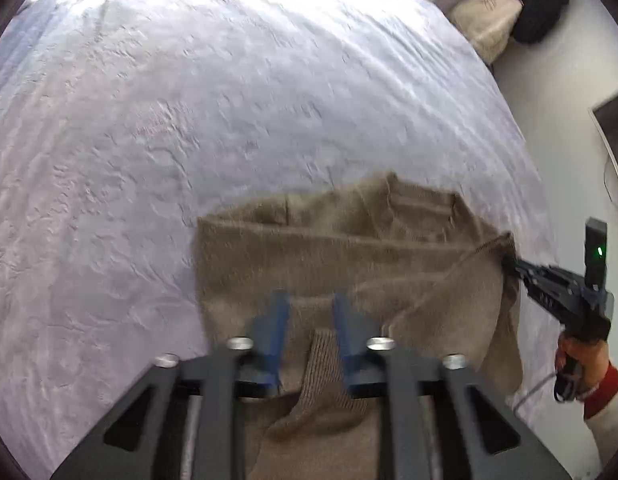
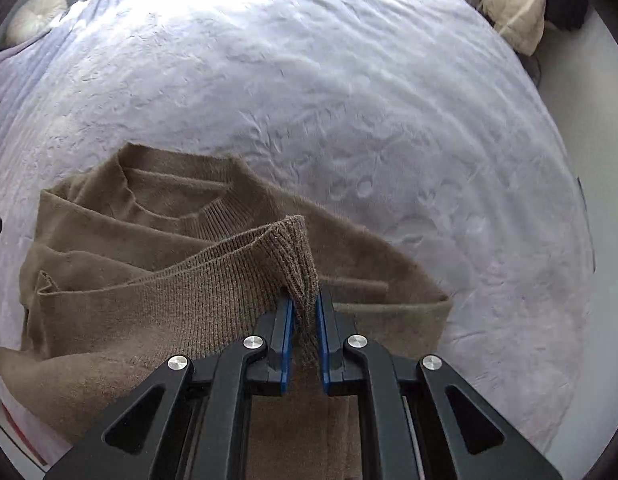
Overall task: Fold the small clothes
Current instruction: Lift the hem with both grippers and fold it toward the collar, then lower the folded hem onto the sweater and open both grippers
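From your left wrist cam: your left tool (image 1: 307, 316) is hanging over the near part of the brown knit sweater (image 1: 349, 248), which is lying partly folded on the bed (image 1: 149, 160). The blue pads (image 1: 279, 320) stand apart and aren't pinching anything. There's a ribbed strip of the sweater lying below the gap, but the pads aren't on it. The picture is a bit smeared, so fine detail is hard to read. This is the only view where you get to see the other side: your right tool (image 1: 509, 264) out at the right edge of the sweater, clamped on a ribbed corner that's pulled up off the bed. You can also see your hand (image 1: 585, 364) on its handle with a red cuff (image 1: 605, 392) below. Floor and a beige bag (image 1: 489, 16) show in the far corner.

From your right wrist cam: way sharper. Your right tool (image 2: 305, 308) is closed on a ribbed edge of the sweater (image 2: 189, 280), the knit bunched between the blue pads (image 2: 287, 332) and peaking up above them. You get the neckline (image 2: 181, 200) clearly here, which the left cam only shows blurred. The folded body is spread out to the left. A round white cushion (image 2: 37, 16) sits at the top left on the bed (image 2: 389, 120); the left cam doesn't show that. Your left tool isn't visible in this one.
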The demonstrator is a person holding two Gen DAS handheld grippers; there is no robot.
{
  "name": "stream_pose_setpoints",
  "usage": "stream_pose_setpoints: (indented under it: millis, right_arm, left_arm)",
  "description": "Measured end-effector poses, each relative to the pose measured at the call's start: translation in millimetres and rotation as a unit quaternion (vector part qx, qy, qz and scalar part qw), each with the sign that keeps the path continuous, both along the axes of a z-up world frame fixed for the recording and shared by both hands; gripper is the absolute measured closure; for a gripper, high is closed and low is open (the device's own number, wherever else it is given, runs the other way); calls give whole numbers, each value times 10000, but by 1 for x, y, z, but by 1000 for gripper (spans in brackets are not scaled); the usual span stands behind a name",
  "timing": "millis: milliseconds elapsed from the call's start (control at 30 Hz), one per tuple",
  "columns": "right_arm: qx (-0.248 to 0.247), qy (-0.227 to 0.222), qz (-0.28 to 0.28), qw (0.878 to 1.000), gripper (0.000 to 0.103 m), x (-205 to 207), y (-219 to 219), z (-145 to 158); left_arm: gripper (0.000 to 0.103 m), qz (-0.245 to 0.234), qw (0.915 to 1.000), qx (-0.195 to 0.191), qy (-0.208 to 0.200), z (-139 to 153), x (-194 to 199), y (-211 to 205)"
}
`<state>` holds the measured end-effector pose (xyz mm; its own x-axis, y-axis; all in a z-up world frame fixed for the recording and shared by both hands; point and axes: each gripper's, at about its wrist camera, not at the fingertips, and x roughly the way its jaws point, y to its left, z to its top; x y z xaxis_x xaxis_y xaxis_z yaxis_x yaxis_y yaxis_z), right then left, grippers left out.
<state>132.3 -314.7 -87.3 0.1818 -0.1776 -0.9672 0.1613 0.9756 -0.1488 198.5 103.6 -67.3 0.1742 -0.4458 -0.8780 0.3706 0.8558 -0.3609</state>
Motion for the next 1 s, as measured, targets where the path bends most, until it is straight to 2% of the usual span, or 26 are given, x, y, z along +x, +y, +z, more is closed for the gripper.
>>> stream_pose_setpoints:
  millis: [33,67,133,233,500,567,633,700,733,767,833,1000]
  right_arm:
    - [65,12,-52,10000,92,-5,-3,-4]
    - [100,50,-74,9999,92,-12,-5,-7]
    - [169,68,-30,9998,92,-25,-4,-8]
    - [195,113,49,9997,92,-38,-4,-9]
    - [397,68,-109,9991,91,-39,-5,-12]
    - [423,67,-126,9990,91,-40,-6,-13]
    - [490,54,-176,9986,91,-43,-7,-14]
    - [621,59,-245,9978,89,-46,-9,-16]
    - [665,52,-275,9974,89,-47,-10,-16]
    - [725,44,-308,9969,89,-48,-12,-16]
    - [803,8,-350,9962,90,-51,-12,-12]
    - [665,-652,-321,9951,91,-61,-6,30]
  left_arm:
    - [29,-129,9999,46,-22,-3,-6,0]
    - [23,-293,9995,100,-109,-5,-14,-1]
    - [23,-658,9977,135,73,-15,-24,-5]
    - [23,-939,9947,111,397,-28,-32,-11]
    - [24,-1557,9866,253,414,-39,-40,-48]
    - [24,-1645,9836,496,544,-49,-39,-58]
    - [34,-1656,9816,674,666,-58,-38,-60]
    - [57,-1679,9801,809,689,-63,-39,-61]
    - [68,-1690,9804,721,712,-62,-40,-61]
    - [86,-1725,9802,580,781,-59,-41,-61]
    - [86,-1722,9819,462,636,-48,-45,-59]
    - [92,-1422,9898,-42,20,6,-51,-41]
